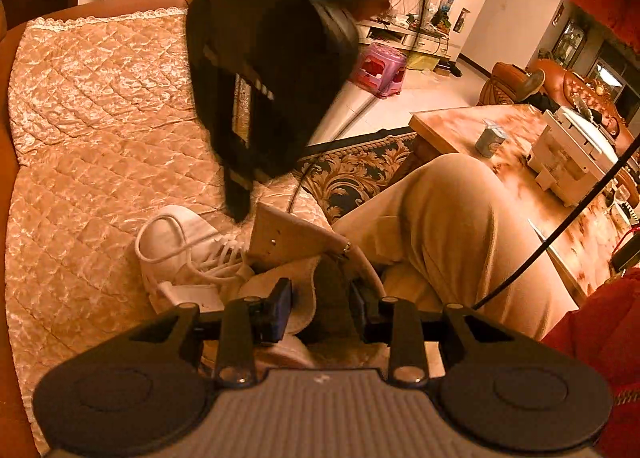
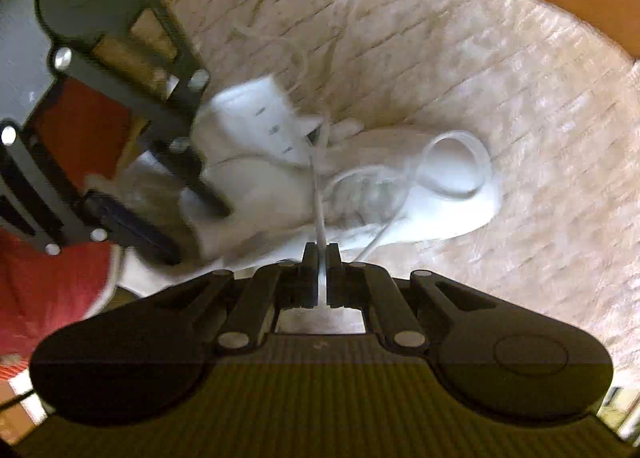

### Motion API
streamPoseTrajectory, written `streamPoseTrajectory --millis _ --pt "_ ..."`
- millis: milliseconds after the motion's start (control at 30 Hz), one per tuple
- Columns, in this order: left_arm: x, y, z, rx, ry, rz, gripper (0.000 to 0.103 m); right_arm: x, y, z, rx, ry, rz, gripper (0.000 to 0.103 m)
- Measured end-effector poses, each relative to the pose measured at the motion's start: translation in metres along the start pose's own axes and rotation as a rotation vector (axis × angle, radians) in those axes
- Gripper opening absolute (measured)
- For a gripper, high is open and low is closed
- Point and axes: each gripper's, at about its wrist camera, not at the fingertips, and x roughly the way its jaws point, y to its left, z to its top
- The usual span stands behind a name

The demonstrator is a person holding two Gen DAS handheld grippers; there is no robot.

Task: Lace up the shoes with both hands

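One quilted, cream-gold satin sofa cover (image 2: pixel 460 69) carried everything, with a dark wood sofa edge showing along its far side. A person's beige-trousered leg (image 1: pixel 452 225) rested at the cover's near edge. The white lace-up sneaker (image 2: pixel 400 193) lay on its side near the middle of the cover, toe toward the right in the right wrist view, and a loop of white shoelace (image 2: pixel 456 161) curled over its toe. The right claw (image 2: pixel 321 254) was clamped together on a strand of that lace, which ran taut from the eyelets into its tips. The left claw (image 1: pixel 320 298) stood partly apart at the shoe's heel end, over its opening; whether it gripped anything could not be told.
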Motion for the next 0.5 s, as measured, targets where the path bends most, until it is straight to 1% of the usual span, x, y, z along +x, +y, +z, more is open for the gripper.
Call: streamPoseTrajectory --millis 33,100,167,200,233,267,333,400,500 --pt "0.0 0.0 0.0 -0.001 0.001 -0.002 0.035 -0.007 -0.006 0.003 0.027 -0.027 -0.007 0.005" --pt "0.001 0.001 0.001 -0.003 0.002 -0.007 0.035 -0.024 -0.016 0.008 0.135 -0.097 0.025 0.005" --pt "0.001 0.001 0.001 -0.006 0.002 -0.01 0.035 -0.03 -0.016 0.011 0.183 -0.153 0.108 0.006" --pt "0.001 0.002 0.001 -0.006 0.002 -0.01 0.035 -0.028 -0.012 0.011 0.2 -0.162 0.149 0.006" --pt "0.001 0.002 0.001 -0.006 0.002 -0.01 0.035 -0.023 -0.008 0.011 0.208 -0.153 0.176 0.006" --pt "0.0 0.002 0.0 -0.007 0.001 -0.009 0.035 -0.015 -0.001 0.009 0.204 -0.127 0.181 0.006" --pt "-0.001 0.004 0.0 -0.018 0.004 -0.013 0.035 0.003 0.01 0.003 0.19 -0.063 0.165 0.005" --pt "-0.004 0.009 0.001 -0.048 -0.001 -0.011 0.035 0.014 0.015 -0.007 0.191 -0.024 0.147 0.005" --pt "-0.009 0.017 0.001 -0.097 -0.015 0.011 0.035 0.018 0.02 -0.015 0.192 -0.008 0.127 0.006"
